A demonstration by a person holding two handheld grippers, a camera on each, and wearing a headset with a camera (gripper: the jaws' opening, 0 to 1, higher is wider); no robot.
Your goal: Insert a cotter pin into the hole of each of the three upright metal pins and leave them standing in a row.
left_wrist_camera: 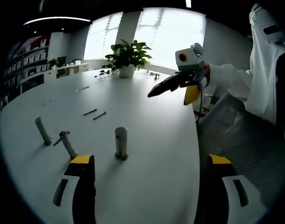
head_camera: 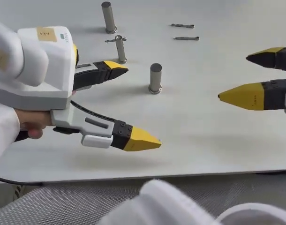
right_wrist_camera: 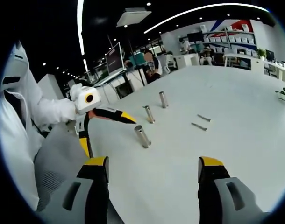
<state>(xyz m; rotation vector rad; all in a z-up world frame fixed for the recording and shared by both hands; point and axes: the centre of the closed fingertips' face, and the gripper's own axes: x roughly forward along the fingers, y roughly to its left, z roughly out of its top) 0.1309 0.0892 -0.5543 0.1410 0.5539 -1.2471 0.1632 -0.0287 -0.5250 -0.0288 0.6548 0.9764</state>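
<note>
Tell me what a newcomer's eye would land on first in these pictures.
The left hand-held gripper and right hand-held gripper, open and yellow-tipped, face each other over the white table. Beyond them stand the near pin, the middle pin carrying a cotter pin, and the far pin; two loose cotter pins lie at the back.

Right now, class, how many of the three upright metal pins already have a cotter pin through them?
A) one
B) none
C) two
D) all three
A: only the middle pin carries a cotter pin near its top. The far pin and the near pin are bare, and two loose cotter pins lie on the table.
</note>
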